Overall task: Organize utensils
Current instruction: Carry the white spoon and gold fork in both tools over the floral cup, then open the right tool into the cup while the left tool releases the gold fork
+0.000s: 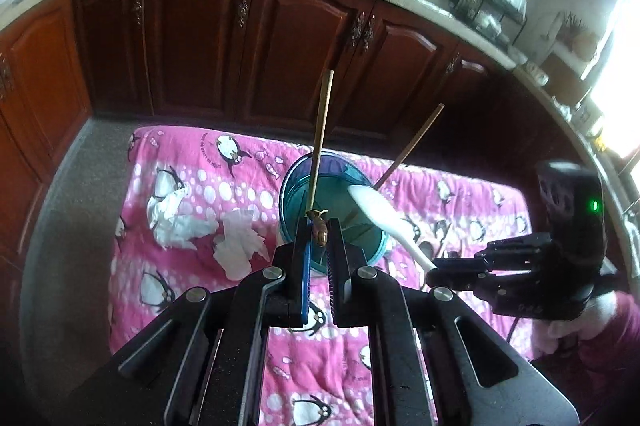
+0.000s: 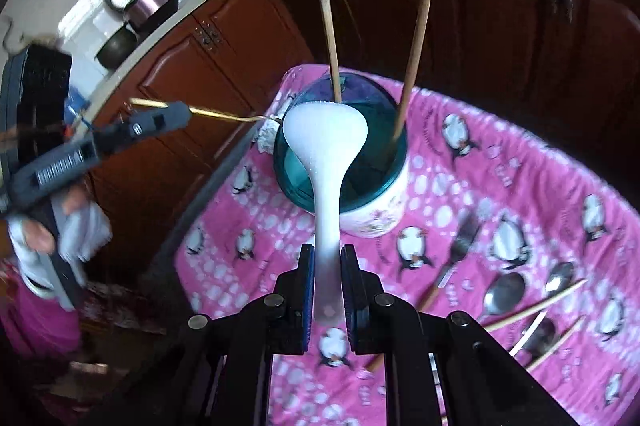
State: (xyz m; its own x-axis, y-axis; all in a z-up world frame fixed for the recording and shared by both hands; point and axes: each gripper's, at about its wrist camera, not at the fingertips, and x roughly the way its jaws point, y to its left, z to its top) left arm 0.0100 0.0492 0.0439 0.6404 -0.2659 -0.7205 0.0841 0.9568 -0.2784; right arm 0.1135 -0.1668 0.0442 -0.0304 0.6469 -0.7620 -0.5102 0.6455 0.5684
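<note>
Risk centres on the teal holder (image 2: 340,162) standing on the pink cloth (image 2: 500,186). Right tool (image 2: 327,258) is clenched on a white rice paddle (image 2: 326,154), blade over the holder's mouth; left tool (image 1: 319,226) grips a thin gold utensil (image 1: 320,142) just beside the rim. Both converging could clash, or strike the two chopsticks (image 2: 414,54) inside and tip the holder.

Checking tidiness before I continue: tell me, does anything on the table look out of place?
Yes. Two crumpled white tissues lie on the pink penguin cloth beside the teal utensil holder; they are not utensils. A fork, spoons and chopsticks lie loose, uncollected.
</note>
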